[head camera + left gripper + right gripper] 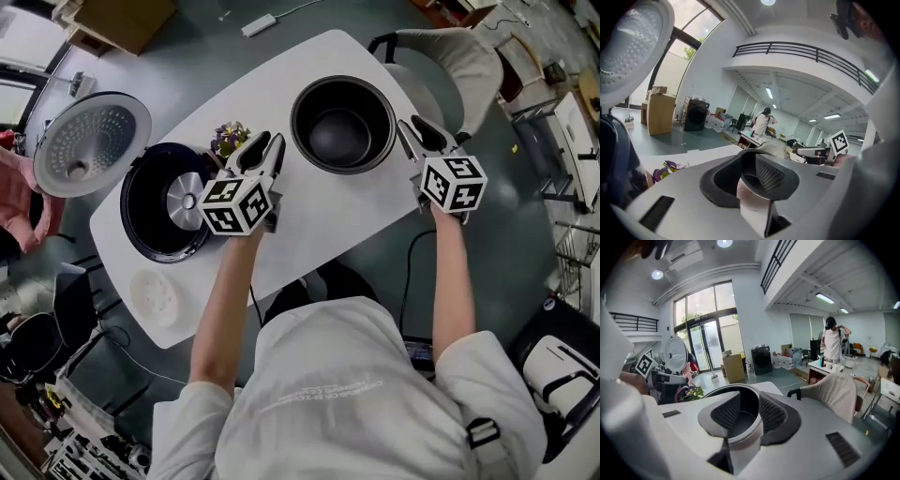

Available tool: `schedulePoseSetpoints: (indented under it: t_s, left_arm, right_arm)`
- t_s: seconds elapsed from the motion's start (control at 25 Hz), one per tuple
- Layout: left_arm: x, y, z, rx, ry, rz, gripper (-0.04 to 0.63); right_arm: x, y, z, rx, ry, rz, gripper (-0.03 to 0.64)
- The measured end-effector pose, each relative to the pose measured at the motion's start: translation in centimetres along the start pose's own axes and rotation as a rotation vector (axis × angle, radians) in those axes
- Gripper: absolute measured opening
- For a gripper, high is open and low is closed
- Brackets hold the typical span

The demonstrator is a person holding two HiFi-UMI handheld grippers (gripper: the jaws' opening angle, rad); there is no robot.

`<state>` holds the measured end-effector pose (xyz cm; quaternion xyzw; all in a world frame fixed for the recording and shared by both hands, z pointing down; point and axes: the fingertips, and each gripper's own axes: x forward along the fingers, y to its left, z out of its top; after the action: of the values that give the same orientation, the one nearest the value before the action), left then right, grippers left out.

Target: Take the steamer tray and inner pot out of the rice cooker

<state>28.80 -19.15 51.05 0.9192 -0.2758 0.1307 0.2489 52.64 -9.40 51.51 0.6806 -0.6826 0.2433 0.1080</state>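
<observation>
Inner pot (pixel 343 125): I see dark matt lining, shiny metal rim.
Rice cooker (pixel 141 214): glossy dark shell, bright metal heating plate (pixel 180 198).
Table (pixel 328 216): smooth matt white.

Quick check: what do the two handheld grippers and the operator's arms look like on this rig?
They're a matching pair. The left gripper and right gripper have pale grey shells with black jaw liners and cross-hatched black pads. Each carries a white cube printed with black square markers. The person wears a white short-sleeved shirt with faint print, and the forearms are bare.
</observation>
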Motion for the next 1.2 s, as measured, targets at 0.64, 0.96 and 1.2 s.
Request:
schedulePoseSetpoints:
  t_s: [0.64, 0.96, 1.2]
  left_arm:
    - [-20.5, 5.0, 8.1, 0.425, -0.165, 0.181, 0.015]
    - [-31.7, 9.1, 10.9, 0.53, -0.244, 0.409, 0.014]
    - [-37.2, 9.9, 13.1, 0.573, -0.315, 0.508, 0.014]
  right_arm:
    - [0.6, 24.9, 12.0, -0.364, -0.259, 0.369, 0.029]
    - [-0.8, 37.1, 14.4, -0.437, -0.344, 0.556, 0.026]
    - [-2.4, 43.5, 15.0, -0.497, -0.384, 0.643, 0.026]
